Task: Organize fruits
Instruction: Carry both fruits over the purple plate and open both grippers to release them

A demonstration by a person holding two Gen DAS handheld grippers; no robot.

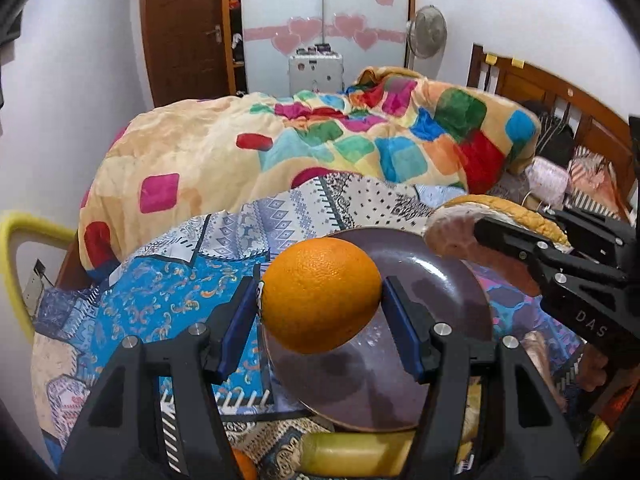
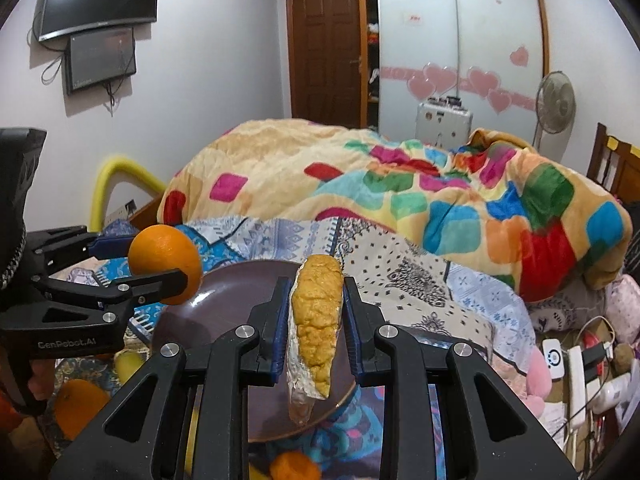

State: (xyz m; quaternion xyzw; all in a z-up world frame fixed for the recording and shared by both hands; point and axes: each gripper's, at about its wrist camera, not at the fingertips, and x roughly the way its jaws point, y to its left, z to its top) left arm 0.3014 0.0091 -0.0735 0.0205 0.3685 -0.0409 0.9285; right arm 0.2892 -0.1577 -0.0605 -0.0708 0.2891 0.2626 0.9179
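Note:
My left gripper (image 1: 320, 300) is shut on an orange (image 1: 320, 294) and holds it above the dark purple plate (image 1: 444, 284), near its left part. My right gripper (image 2: 316, 320) is shut on a wedge of pomelo (image 2: 318, 320) with bumpy yellow rind, held above the same plate (image 2: 224, 304). The pomelo wedge (image 1: 456, 236) and the right gripper (image 1: 480, 236) show at the right in the left wrist view. The left gripper (image 2: 176, 266) with the orange (image 2: 164, 258) shows at the left in the right wrist view.
The plate lies on patterned blue bedsheets (image 1: 168, 300). More fruit lies near the front: an orange (image 2: 76, 406), a yellow fruit (image 1: 356, 452), another orange (image 2: 294, 466). A colourful quilt (image 1: 320, 144) is heaped behind. Chargers and a power strip (image 2: 576, 376) lie at the right.

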